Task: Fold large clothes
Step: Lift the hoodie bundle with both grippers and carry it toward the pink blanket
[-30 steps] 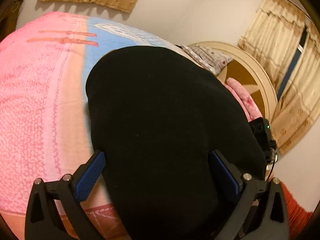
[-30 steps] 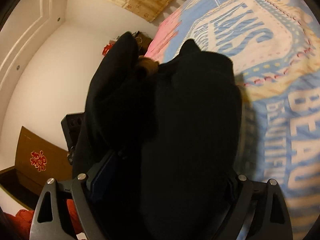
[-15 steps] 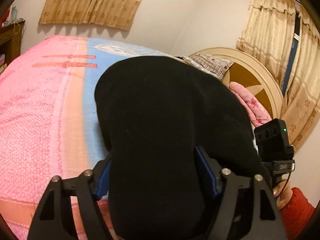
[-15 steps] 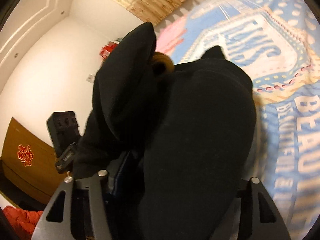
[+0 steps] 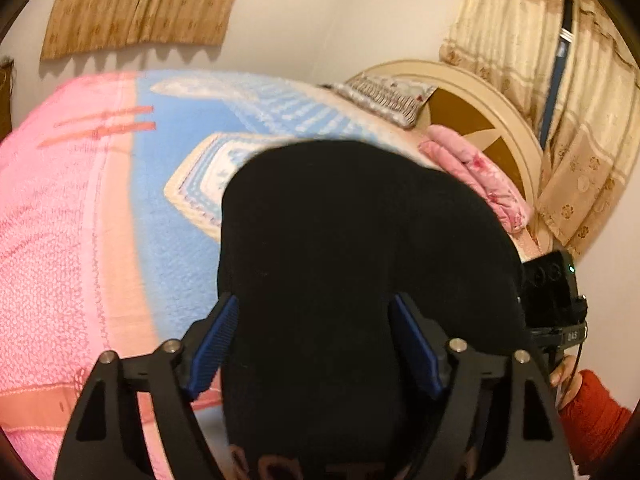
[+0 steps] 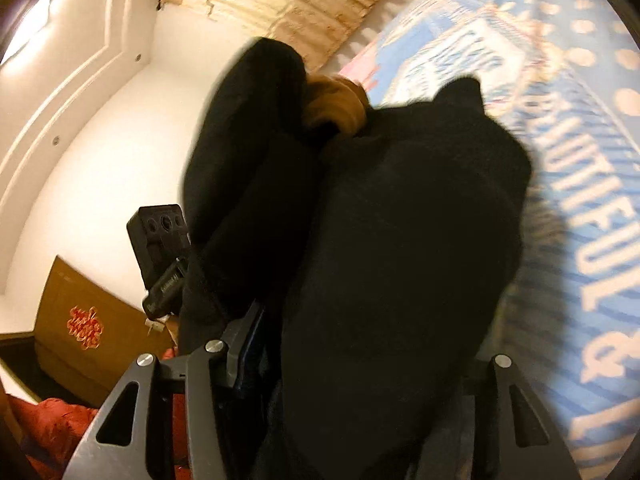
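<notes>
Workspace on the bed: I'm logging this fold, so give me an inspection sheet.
Surface: pink and blue blanket spread over the bed.
Job's things: black garment, bunched, brown lining showing in the right wrist view.
Clutter: pink folded cloth and patterned pillow by the headboard.
Grippers: left gripper opening, garment between its fingers; right gripper closing on the garment.
Cables: thin cord near the right gripper's body.
Surroundings: beige curtains, white walls.

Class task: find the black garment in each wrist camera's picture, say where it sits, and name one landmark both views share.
Left wrist: black garment fills centre to bottom, between the gripper's fingers.
Right wrist: black garment fills the centre, top to bottom.
Shared landmark: blue patterned blanket.
</notes>
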Available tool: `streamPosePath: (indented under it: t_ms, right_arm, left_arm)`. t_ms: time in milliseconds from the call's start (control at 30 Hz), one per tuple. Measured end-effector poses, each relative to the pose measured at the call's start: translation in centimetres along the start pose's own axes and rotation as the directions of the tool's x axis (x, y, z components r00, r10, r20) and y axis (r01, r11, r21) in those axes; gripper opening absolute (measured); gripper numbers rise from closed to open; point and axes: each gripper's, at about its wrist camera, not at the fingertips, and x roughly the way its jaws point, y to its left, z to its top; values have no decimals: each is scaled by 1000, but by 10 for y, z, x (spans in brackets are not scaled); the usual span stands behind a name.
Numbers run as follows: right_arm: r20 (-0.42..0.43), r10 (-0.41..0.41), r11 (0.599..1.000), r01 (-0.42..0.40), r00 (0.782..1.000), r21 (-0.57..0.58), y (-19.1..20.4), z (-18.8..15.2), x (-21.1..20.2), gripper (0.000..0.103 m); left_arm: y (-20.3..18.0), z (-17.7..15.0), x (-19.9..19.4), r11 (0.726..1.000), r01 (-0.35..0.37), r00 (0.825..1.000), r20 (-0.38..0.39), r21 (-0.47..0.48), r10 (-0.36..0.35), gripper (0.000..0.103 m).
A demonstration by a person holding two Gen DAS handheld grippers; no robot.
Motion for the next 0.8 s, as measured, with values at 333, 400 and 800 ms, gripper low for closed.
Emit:
streamPosePath:
  t_ms: [333,400,800]
  right_arm:
    - [-51,26,995,-21,998,93,-34,5,16,64]
    - [-53,35,997,-30,998,76,-35,6,23,69]
    - [-43,259,963,-261,965,-68,22,-18,17,72]
  left_arm:
    - [41,-21,57,919,261,930,-177,-297,-322,103]
    - [26,-18,55,940,257,934,-193,-225,-301,103]
    - [-22,-19,-18,957,275,960,-36,-91,-279,86]
